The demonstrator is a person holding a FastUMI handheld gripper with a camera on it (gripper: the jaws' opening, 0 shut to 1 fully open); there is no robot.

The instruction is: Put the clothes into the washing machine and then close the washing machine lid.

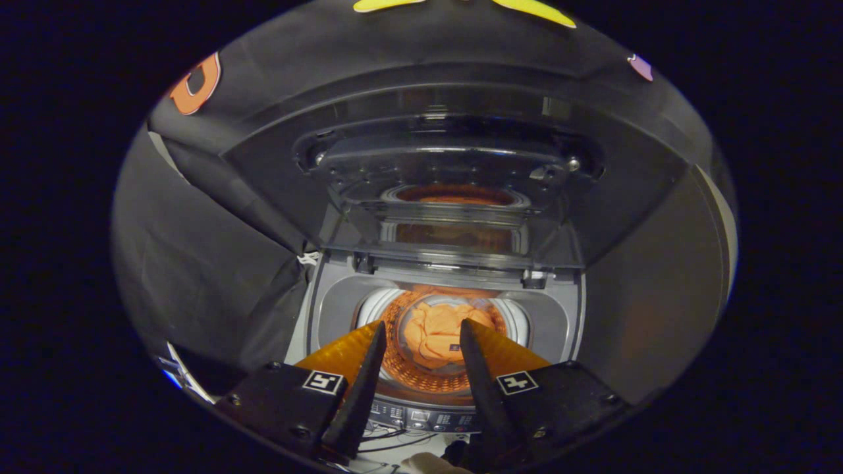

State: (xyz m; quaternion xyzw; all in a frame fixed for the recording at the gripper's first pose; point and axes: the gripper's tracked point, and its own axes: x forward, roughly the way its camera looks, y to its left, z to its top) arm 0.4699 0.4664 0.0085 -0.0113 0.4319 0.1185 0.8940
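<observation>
Gripper: I've got the gripper (pixel 421 342) hanging above the front of the washing machine (pixel 329 309), looking down into it. Jaws are spread apart with nothing between them, not touching anything.

Fingers: the two dark fingers (pixel 365 375) with their orange-yellow backs frame the tub opening from my side; I can see straight through the gap to the load.

Clothes: an orange garment (pixel 435 336) is already lying crumpled at the bottom of the drum (pixel 421 382), well below the fingertips and roughly centred in the gap. There's a small dark tag or patch on the cloth, too small for me to make out.

Drum: perforated wall, glowing orange all round from the cloth colour. A pale ring sits around its top edge.

Lid: the washing machine lid (pixel 448 171) is up, standing open behind the tub, hinged at the back edge. Its dark inner face points toward me and the glossy panel in it shows an orange reflection of the drum.

Control panel: a strip of buttons (pixel 421 416) runs along the front edge of the machine, just under and between the finger bases. Can't read any of it.

Cables: a few thin dark wires (pixel 388 438) are lying near the front of the machine, below the panel.

Surroundings: black cloth on both sides of the machine and behind the lid.
</observation>
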